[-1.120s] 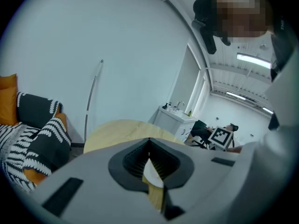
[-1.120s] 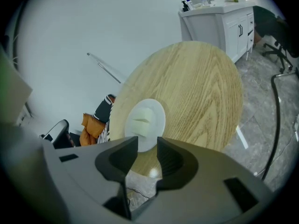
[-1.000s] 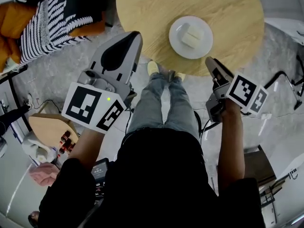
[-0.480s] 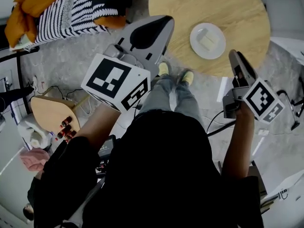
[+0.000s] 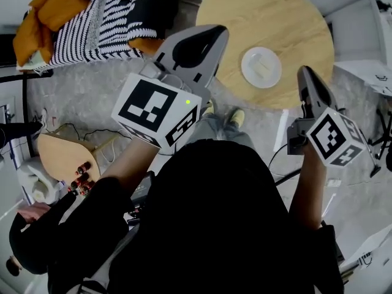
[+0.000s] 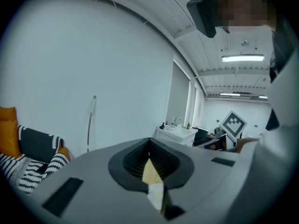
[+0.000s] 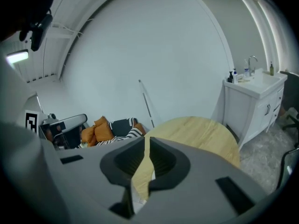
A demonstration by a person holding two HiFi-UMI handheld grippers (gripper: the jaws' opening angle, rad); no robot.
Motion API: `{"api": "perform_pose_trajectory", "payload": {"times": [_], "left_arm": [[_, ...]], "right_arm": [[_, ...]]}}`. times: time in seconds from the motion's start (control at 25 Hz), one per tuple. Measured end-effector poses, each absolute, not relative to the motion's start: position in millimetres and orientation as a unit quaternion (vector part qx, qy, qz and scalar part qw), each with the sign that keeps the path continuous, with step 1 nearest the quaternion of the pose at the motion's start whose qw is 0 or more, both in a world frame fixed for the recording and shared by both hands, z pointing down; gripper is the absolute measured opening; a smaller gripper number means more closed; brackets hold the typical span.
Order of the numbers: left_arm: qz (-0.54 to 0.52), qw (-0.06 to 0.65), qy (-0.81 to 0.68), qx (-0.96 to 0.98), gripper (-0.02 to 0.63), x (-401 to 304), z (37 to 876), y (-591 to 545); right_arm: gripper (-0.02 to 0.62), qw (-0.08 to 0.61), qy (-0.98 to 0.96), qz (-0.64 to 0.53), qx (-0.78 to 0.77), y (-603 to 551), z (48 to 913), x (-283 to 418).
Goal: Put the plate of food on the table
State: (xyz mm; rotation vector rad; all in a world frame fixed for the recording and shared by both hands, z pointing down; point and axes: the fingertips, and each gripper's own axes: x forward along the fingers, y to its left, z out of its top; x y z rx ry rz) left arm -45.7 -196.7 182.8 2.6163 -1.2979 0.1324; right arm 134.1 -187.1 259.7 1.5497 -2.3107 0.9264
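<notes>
A white plate with a pale block of food rests on the round wooden table, near its front edge. Neither gripper touches it. My left gripper is held up left of the table, its jaws together with nothing in them; in the left gripper view the left gripper points at a white wall. My right gripper hangs just right of the table's edge. Its jaws are closing with a narrow slit left and nothing between them; the right gripper looks over the table.
A sofa with a striped blanket and orange cushions stands at the back left. A small wooden side table with red bottles is at the left, with another person below it. A white vanity stands right of the table.
The table and plate have slid up and away in the head view as I backed off. Both grippers have risen and drawn back from the table's edge. The plate stays put.
</notes>
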Motion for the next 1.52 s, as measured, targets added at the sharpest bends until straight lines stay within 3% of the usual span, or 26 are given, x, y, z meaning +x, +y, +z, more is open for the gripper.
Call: {"api": "perform_pose_trajectory", "payload": {"times": [0.6,1.52], "left_arm": [[0.021,0.075,-0.440,0.895,0.005,-40,142,-186],[0.025,0.078,-0.420,0.904,0.005,-31,144,-174]], "right_arm": [[0.009,0.083,-0.812,0.254,0.519,-179,205,130],[0.008,0.069,-0.829,0.261,0.490,-155,208,109]]}}
